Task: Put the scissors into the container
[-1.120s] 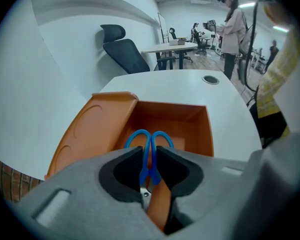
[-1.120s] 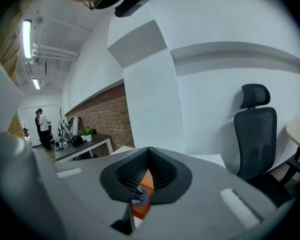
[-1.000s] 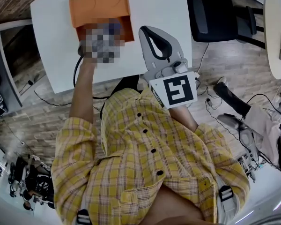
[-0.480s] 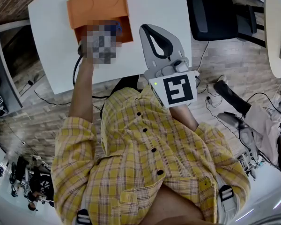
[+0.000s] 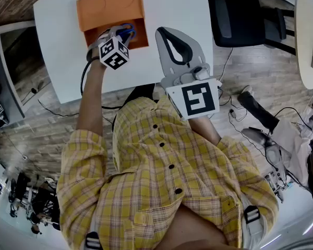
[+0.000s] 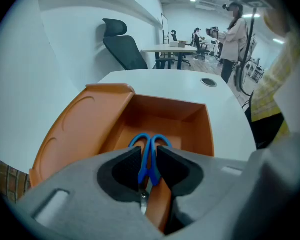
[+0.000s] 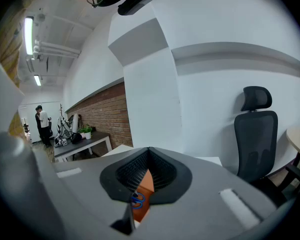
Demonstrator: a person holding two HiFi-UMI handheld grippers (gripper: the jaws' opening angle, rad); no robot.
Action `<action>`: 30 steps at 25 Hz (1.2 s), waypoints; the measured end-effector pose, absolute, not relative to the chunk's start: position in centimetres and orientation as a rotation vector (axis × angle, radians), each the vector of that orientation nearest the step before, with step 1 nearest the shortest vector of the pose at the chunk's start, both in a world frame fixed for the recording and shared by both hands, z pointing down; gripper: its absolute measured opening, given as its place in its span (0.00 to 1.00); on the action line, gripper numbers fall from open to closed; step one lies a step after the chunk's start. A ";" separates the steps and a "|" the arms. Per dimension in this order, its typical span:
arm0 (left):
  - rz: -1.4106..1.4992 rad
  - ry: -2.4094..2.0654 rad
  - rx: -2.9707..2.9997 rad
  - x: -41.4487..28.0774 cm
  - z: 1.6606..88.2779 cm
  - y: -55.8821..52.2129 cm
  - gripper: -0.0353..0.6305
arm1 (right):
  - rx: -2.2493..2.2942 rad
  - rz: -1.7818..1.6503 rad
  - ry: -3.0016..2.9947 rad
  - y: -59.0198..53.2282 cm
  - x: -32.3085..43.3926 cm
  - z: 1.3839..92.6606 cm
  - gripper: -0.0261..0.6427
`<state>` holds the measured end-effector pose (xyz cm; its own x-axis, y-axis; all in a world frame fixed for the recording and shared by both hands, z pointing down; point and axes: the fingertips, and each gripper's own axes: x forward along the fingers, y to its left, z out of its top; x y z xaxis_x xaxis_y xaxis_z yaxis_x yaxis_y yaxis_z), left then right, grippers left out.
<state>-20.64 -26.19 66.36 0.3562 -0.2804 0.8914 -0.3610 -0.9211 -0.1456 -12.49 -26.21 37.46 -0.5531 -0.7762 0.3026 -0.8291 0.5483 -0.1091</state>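
Observation:
The orange container (image 5: 107,7) lies open on the white table (image 5: 57,61), its lid folded away behind the box. My left gripper (image 5: 121,39) reaches over the box's near edge, shut on the blue-handled scissors (image 5: 127,32). In the left gripper view the scissors (image 6: 145,156) are pinched between the two pads, with the handle rings pointing forward into the container (image 6: 165,116). My right gripper (image 5: 164,34) hangs over the table to the right of the box, shut with nothing in it. Through the gap under its pads the right gripper (image 7: 148,159) view shows the container (image 7: 146,181) and scissors (image 7: 137,200).
A black office chair (image 5: 240,14) stands past the table's right edge. Cables (image 5: 235,119) trail on the wooden floor by it. A round table (image 5: 309,30) sits at the far right, and a dark desk (image 5: 10,61) at the left.
Hardly anything moves. The left gripper stays at the box's near edge with the scissors in it, and the right gripper holds its place.

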 end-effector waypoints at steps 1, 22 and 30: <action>1.627 -0.603 2.526 -20.7 66.2 -26.3 0.20 | 1.351 0.351 -2.568 -26.3 -12.5 37.4 0.04; 1.373 -1.058 2.481 -20.5 56.9 -25.4 0.06 | 1.297 0.231 -2.658 -24.7 -11.5 32.6 0.04; 1.258 -1.229 2.472 -20.2 51.7 -23.7 0.06 | 1.275 0.189 -2.685 -22.7 -12.2 31.3 0.04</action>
